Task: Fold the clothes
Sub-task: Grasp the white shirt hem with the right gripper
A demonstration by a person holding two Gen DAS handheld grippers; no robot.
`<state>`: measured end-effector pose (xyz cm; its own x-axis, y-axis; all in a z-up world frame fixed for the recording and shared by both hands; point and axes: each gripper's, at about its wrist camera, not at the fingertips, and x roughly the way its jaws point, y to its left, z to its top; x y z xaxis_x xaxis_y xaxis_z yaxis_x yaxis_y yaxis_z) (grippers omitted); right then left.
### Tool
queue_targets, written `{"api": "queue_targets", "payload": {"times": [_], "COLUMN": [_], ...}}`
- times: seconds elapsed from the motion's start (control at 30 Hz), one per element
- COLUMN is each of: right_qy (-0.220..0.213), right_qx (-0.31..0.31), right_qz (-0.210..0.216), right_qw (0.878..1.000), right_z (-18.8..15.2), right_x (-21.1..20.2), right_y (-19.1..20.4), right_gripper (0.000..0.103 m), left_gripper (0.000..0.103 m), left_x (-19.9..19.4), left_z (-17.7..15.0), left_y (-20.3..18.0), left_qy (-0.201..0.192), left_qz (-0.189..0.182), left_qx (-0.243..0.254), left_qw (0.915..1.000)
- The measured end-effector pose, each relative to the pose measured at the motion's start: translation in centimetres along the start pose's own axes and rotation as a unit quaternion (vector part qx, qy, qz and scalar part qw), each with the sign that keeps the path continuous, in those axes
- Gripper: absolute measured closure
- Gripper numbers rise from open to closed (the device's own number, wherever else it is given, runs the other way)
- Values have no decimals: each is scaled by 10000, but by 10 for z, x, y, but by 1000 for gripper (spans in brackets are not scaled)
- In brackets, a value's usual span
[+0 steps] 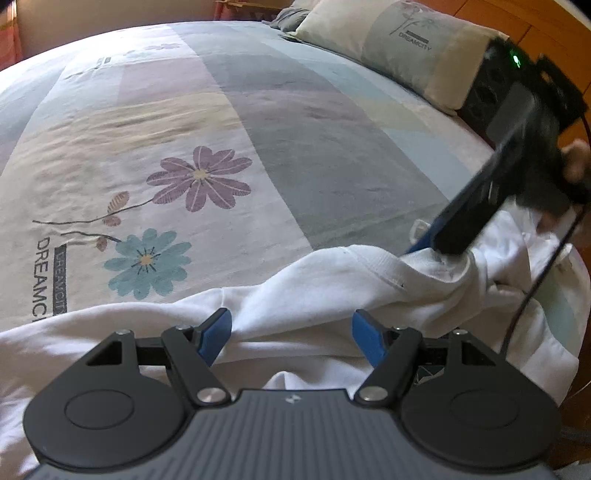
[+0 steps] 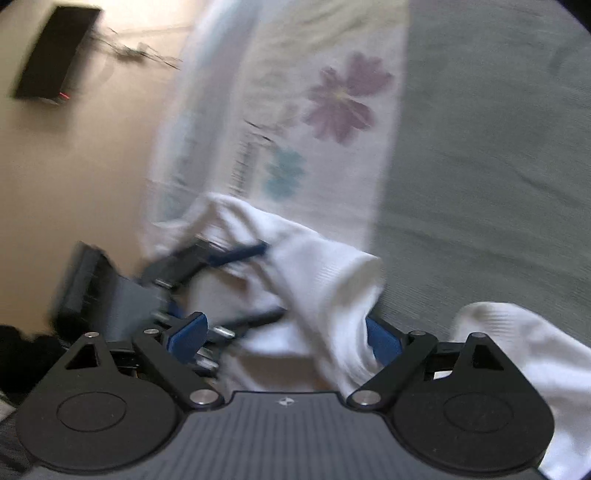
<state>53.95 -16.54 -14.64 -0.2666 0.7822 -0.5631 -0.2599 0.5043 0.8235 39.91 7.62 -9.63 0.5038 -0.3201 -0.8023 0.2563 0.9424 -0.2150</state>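
A white garment [image 1: 332, 288] lies bunched along the near edge of the bed. My left gripper [image 1: 291, 332] hovers over it with its blue fingers [image 1: 218, 332] apart, a ridge of cloth running between them; no pad visibly presses on it. At the right my right gripper [image 1: 432, 247] is blurred, one blue tip touching the garment. In the right wrist view the right gripper [image 2: 286, 336] stands wide open. The white garment [image 2: 325, 266] drapes through the gap and rests against the right-hand finger [image 2: 384, 339]. The left gripper [image 2: 271, 280] straddles the cloth beyond.
The bed sheet [image 1: 207, 177] has flower prints and pastel stripes. A pillow [image 1: 406, 40] lies at the far right before a wooden headboard [image 1: 535, 22]. A black cable [image 1: 535, 288] hangs at the right. Beside the bed are beige floor [image 2: 74, 166] and a black box [image 2: 55, 51].
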Motion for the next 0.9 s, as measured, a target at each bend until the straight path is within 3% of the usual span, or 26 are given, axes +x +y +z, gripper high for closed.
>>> {"api": "queue_targets", "payload": {"times": [0.07,0.3,0.5,0.63,0.73,0.83,0.9], "right_qy": [-58,176,-244,-624,-957,-1443,-1487], "right_qx": [64,599,1309,1704,1526,1431,1434], "right_qz": [218,-91,523,1120,1340,1799,1739], "right_qw": [9997,9980,9897,9770,9745,9625,9628], "right_z": [6,7,-9,-1,10,14,14], "right_x": [4,25,19,22,11,-13,-19], "right_y": [-1,-35,-56,-67,-59,-54,-56], "right_gripper": [7,7,5,5,5,5,5], "left_gripper": [31,31,31,31,31,31,31], "left_x": [-2,-10,-8,-5,-9,-14,-15], "left_z": [0,3,3,8,13,17,19], "left_y": [2,18,32,36,42,48,50], "left_qy": [3,40,42,-12,-110,-211,-236], "left_qz": [22,217,233,332,399,448,499], "left_qx": [-65,-203,-606,-812,-944,-1034,-1035], "left_qw": [10000,9996,9979,9961,9947,9934,9931]}}
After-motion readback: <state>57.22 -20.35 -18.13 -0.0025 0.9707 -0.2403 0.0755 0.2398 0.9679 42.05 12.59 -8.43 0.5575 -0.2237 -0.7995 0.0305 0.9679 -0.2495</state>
